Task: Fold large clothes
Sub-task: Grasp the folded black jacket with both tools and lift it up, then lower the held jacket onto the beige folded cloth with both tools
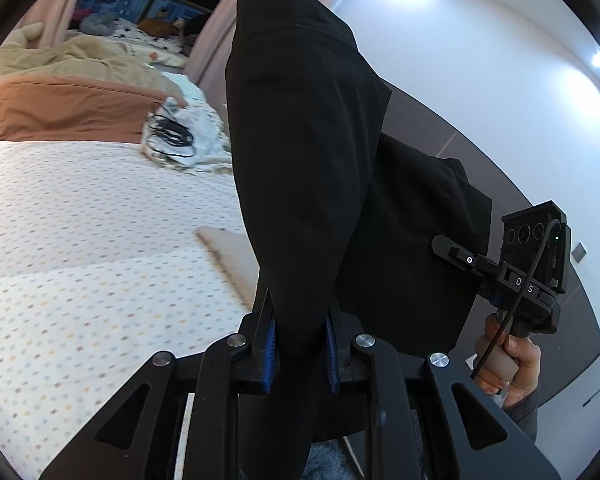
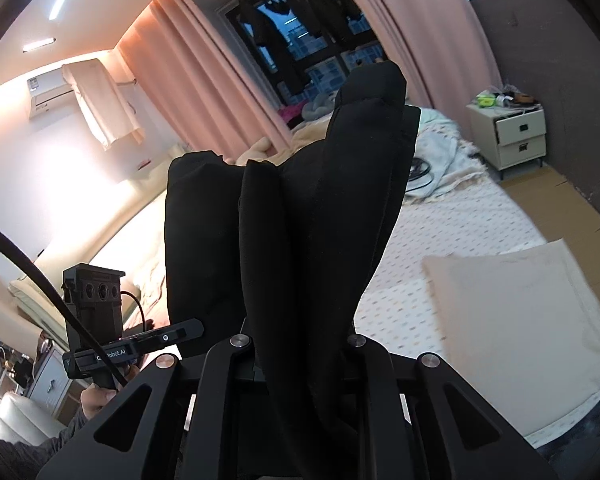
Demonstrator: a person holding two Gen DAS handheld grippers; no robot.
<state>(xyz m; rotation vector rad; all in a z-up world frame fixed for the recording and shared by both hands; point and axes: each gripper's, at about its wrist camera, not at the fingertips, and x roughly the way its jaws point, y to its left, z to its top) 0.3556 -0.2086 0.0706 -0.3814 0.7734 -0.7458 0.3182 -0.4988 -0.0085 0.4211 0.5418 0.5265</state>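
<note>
A large black garment (image 1: 312, 152) hangs in the air above the bed, held by both grippers. My left gripper (image 1: 300, 344) is shut on one bunched part of it; the cloth runs up between the blue pads (image 1: 271, 354). My right gripper (image 2: 300, 344) is shut on another bunched part of the black garment (image 2: 300, 208), whose folds hide its fingertips. The right gripper also shows in the left wrist view (image 1: 460, 258), at the garment's right edge. The left gripper shows in the right wrist view (image 2: 188, 330), at the garment's left edge.
Below lies a bed with a dotted white sheet (image 1: 80, 208). An orange pillow (image 1: 60, 108), a beige blanket (image 1: 80, 60) and a cloth with black cables (image 1: 172, 140) lie at its far end. A cream pillow (image 2: 512, 320) lies near me. A white nightstand (image 2: 512, 136) stands beside the bed.
</note>
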